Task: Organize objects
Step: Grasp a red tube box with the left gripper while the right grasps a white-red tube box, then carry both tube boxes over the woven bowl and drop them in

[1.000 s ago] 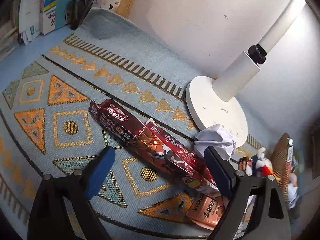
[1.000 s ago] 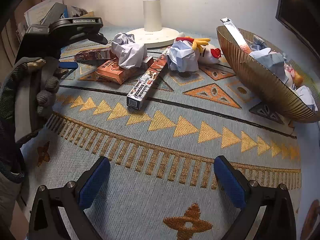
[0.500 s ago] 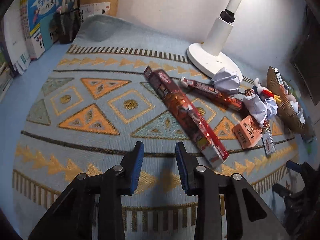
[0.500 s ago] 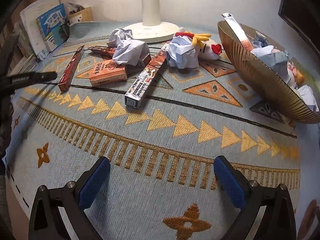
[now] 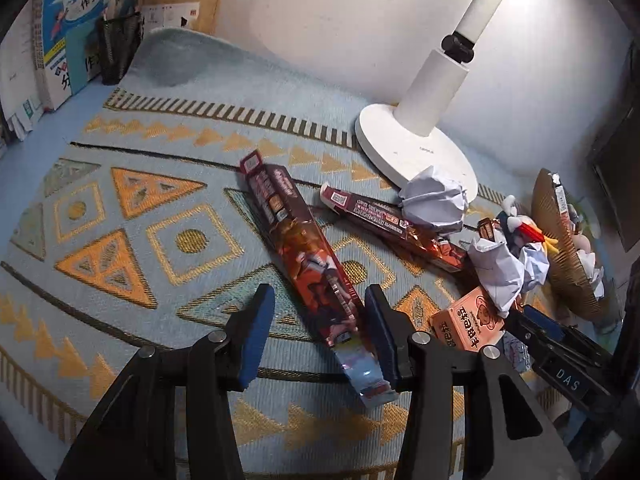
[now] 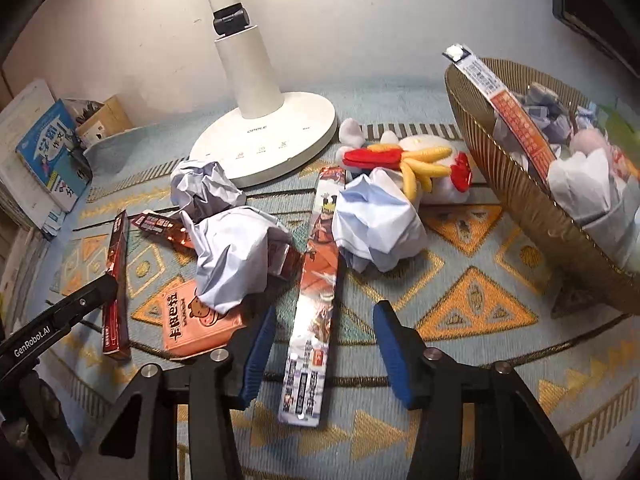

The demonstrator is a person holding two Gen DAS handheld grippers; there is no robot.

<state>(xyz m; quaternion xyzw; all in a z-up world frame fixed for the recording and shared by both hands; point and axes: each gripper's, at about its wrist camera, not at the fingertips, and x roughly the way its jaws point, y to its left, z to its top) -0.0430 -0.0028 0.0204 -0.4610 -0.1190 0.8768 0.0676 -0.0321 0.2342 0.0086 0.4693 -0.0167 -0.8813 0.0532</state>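
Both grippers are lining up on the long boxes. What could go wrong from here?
1. The right gripper has its jaws closing around the long orange box; a crumpled paper ball rests against it and may get dragged.
2. The left gripper has its jaws opening, with the dark red box off-centre against one side, so a grip could twist it.
3. The gold basket looks full; another long box may tip out.

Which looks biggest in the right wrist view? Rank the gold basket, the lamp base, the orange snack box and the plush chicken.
1. Gold basket, though it is cut off by the frame edge.
2. Lamp base.
3 and 4. Plush chicken and orange snack box look about alike; the box lies nearer the camera and partly under crumpled paper, so I won't rank them.
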